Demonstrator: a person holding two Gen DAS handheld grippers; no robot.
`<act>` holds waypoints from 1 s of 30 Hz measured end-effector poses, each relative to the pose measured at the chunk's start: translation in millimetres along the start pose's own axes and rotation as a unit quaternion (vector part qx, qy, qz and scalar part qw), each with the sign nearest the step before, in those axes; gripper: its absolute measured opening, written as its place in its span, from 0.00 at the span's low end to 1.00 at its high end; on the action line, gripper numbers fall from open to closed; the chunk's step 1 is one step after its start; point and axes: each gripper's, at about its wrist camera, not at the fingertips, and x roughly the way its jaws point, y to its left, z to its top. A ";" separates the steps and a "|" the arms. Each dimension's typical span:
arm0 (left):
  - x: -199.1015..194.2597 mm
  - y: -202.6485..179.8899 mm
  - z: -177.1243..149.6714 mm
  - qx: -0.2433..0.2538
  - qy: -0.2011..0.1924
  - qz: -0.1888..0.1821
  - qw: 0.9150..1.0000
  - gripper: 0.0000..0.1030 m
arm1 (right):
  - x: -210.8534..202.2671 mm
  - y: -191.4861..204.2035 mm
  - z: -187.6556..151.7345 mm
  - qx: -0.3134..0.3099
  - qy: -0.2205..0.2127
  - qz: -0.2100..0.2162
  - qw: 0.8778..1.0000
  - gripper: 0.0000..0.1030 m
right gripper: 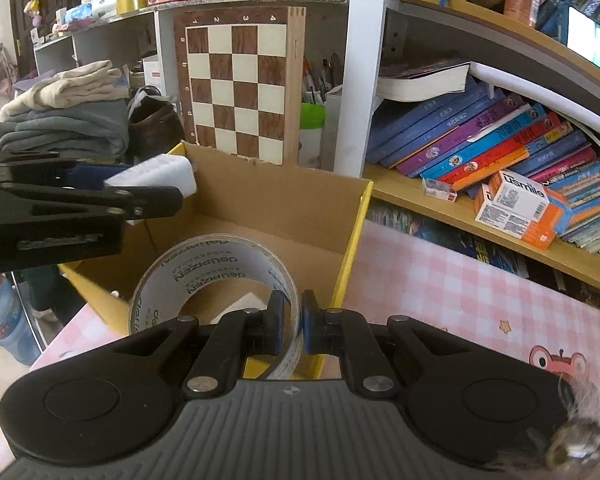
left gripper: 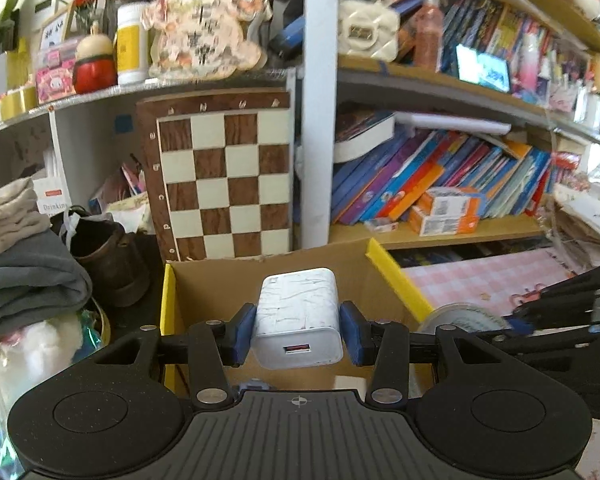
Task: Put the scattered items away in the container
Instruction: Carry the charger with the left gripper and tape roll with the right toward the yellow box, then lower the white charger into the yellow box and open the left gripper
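Note:
My left gripper [left gripper: 297, 330] is shut on a white USB charger [left gripper: 298, 316], holding it over the open cardboard box [left gripper: 204, 292] with yellow rims. From the right wrist view the same charger [right gripper: 160, 174] and left gripper [right gripper: 132, 196] hang above the box's left side. My right gripper [right gripper: 289, 320] is shut on the wall of a clear tape roll [right gripper: 204, 272], one finger inside the ring and one outside, above the box's [right gripper: 300, 216] near edge. The tape roll [left gripper: 464, 316] also shows at the right of the left wrist view.
A chessboard [left gripper: 224, 180] leans upright behind the box. Folded clothes [left gripper: 24, 264] and a brown bag [left gripper: 112, 256] lie to the left. Shelves of books [right gripper: 500, 148] and an orange-white carton [right gripper: 520, 208] stand to the right. A pink checked tablecloth [right gripper: 460, 292] covers the table.

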 end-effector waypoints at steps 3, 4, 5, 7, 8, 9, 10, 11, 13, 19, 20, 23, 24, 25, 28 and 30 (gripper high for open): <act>22.6 5.9 2.8 -0.005 0.022 0.005 1.000 0.42 | 10.6 -0.8 5.7 -0.005 0.005 0.001 1.000 0.09; 30.2 8.4 4.3 -0.009 0.031 0.003 0.999 0.42 | 13.4 -0.7 7.3 -0.007 0.005 0.002 1.000 0.09; 37.7 10.9 5.8 -0.012 0.040 0.001 0.999 0.42 | 16.0 -0.6 8.8 -0.009 0.006 0.004 1.000 0.09; 51.9 11.7 10.4 -0.005 0.055 0.001 0.998 0.42 | 20.2 -0.5 11.1 -0.010 0.007 0.006 1.000 0.09; 59.2 11.8 12.5 0.000 0.063 0.002 0.998 0.42 | 21.9 -0.4 12.0 -0.010 0.008 0.008 1.000 0.09; 66.9 12.6 14.4 0.002 0.072 0.002 0.997 0.42 | 23.3 -0.3 12.8 -0.010 0.008 0.008 1.000 0.09; 73.8 13.8 15.1 0.001 0.082 0.002 0.997 0.42 | 24.3 -0.2 13.6 -0.010 0.009 0.009 1.000 0.09; 80.3 15.2 15.6 0.000 0.091 0.001 0.996 0.42 | 24.5 -0.1 14.3 -0.010 0.008 0.010 1.000 0.09; 91.3 17.6 14.0 -0.005 0.112 0.000 0.994 0.42 | 24.8 0.0 15.7 -0.010 0.008 0.013 1.000 0.09; 110.3 20.4 3.3 -0.004 0.157 0.007 0.987 0.42 | 25.7 0.4 19.8 -0.010 0.006 0.019 1.000 0.09; 111.9 21.0 1.7 -0.005 0.162 0.008 0.987 0.42 | 25.8 0.5 20.3 -0.010 0.006 0.020 1.000 0.09; 113.3 22.4 1.1 -0.007 0.166 0.012 0.986 0.42 | 25.7 1.2 20.8 -0.009 0.006 0.022 1.000 0.09; 113.5 22.8 1.5 -0.007 0.166 0.012 0.986 0.42 | 25.8 1.9 21.0 -0.009 0.006 0.023 1.000 0.09; 113.5 22.5 1.9 -0.006 0.167 0.014 0.986 0.42 | 25.9 2.5 21.2 -0.009 0.006 0.024 1.000 0.09; 113.8 23.5 0.9 -0.007 0.171 0.014 0.985 0.42 | 25.9 4.3 22.4 -0.010 0.005 0.025 1.000 0.09; 112.6 24.1 1.3 -0.007 0.168 0.015 0.986 0.42 | 25.6 5.2 23.0 -0.010 0.004 0.026 1.000 0.09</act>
